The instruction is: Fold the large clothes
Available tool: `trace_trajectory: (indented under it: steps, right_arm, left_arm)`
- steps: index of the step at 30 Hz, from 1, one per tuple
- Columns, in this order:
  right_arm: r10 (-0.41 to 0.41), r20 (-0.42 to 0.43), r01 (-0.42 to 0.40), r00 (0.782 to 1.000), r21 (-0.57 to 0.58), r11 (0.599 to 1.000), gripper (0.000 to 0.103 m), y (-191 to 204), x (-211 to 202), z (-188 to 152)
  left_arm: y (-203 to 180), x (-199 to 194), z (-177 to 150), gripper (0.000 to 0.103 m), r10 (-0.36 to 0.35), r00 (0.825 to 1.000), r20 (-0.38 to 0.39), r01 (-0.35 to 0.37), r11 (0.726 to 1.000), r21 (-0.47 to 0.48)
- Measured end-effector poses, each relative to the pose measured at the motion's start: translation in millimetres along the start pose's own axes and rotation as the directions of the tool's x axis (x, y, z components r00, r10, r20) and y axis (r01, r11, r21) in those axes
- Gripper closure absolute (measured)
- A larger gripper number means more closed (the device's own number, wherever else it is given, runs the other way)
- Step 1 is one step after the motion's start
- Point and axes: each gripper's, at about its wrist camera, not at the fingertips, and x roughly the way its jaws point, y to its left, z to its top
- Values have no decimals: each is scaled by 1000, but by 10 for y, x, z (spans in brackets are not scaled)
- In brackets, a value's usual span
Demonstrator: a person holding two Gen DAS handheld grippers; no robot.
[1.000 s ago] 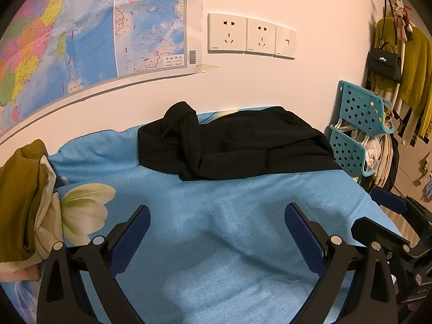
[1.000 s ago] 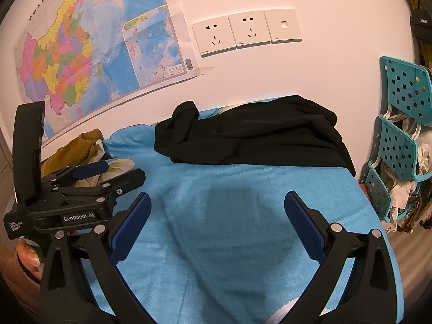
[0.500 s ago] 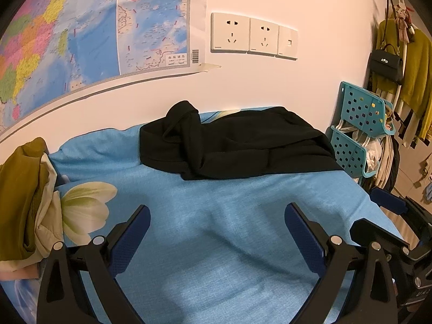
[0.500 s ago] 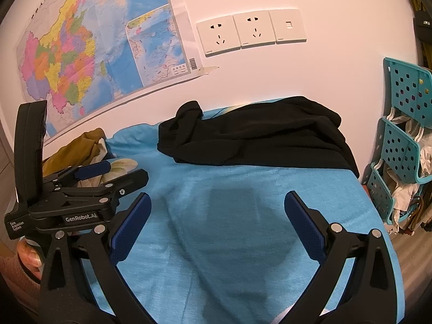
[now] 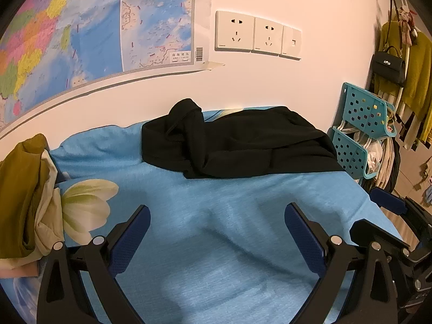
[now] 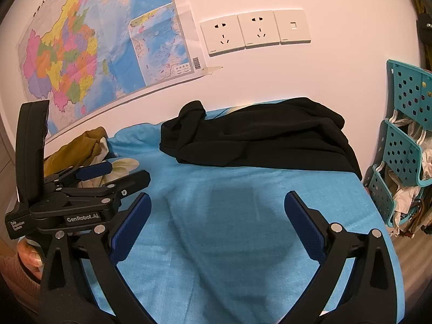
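Closer now, black garment [image 5: 237, 143] beyond hand-held grippers.

Bed [image 5: 229, 243] covered by blue sheet with pale flower print [image 5: 86, 202] at left. Black garment [image 5: 237, 143] crumpled along far edge by wall. Olive and cream clothes pile [image 5: 24, 197] at left end.

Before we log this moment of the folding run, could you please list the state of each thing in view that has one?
Black garment: unfolded, crumpled in a heap on the bed by the wall.
Left gripper: open, empty, above the blue sheet.
Right gripper: open, empty.
Olive and cream clothes: bunched in a pile at the bed's edge.
Wall sockets: nothing plugged in.
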Motion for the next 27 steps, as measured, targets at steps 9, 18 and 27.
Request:
trace_trajectory:
  steps: [9, 18, 27]
  right_arm:
    - [-1, -5, 1, 1000, 4, 1000, 6, 4, 2, 18]
    - [29, -36, -30, 999, -33, 999, 6, 68, 152, 61]
    - [47, -151, -77, 987, -202, 976, 6, 347, 879, 385]
  left_arm:
    - [21, 12, 34, 7, -13, 1000, 5, 14, 1000, -15]
    - [106, 100, 75, 7, -23, 999, -38, 21, 999, -33]
    - [694, 466, 174, 7, 104, 991, -87, -110, 991, -72]
